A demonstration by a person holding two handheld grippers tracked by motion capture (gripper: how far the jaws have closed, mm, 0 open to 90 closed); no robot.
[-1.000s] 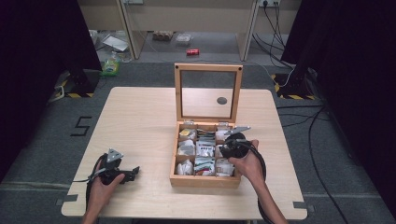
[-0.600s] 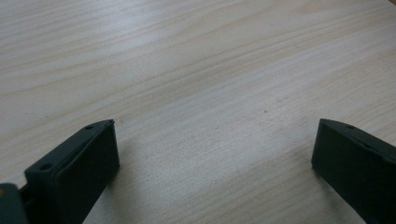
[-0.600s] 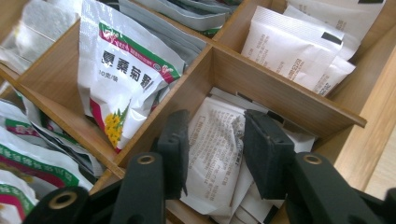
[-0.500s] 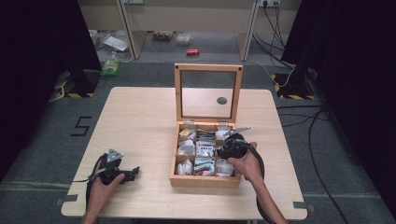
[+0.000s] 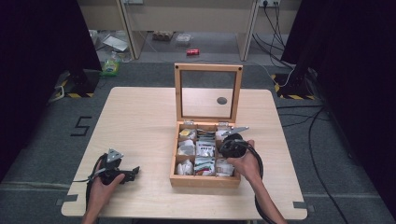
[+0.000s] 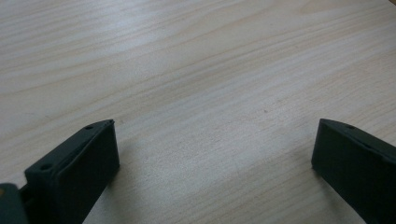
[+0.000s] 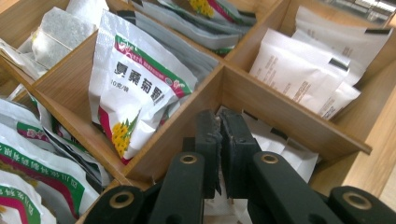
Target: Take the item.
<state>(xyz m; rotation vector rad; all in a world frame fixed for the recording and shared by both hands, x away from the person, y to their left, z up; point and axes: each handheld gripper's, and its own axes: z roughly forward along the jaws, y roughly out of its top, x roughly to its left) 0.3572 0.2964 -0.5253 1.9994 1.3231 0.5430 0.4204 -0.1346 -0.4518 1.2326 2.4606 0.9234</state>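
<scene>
Down in the wooden tea box (image 5: 204, 180), jaws nipping a white sachet (image 7: 280, 149).
Right gripper (image 7: 219, 135) has just closed on it in a right-hand compartment; left gripper (image 6: 210, 154) rests wide on the desk (image 5: 140, 121).

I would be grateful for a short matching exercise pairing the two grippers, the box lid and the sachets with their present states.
1. left gripper
2. right gripper
3. box lid
4. green-print sachet

a. stands upright, open
b. jaws just closed on a white sachet in the box
c. leans in a middle compartment
d. jaws wide apart over bare table

Pairs: 1-d, 2-b, 3-a, 4-c
</scene>
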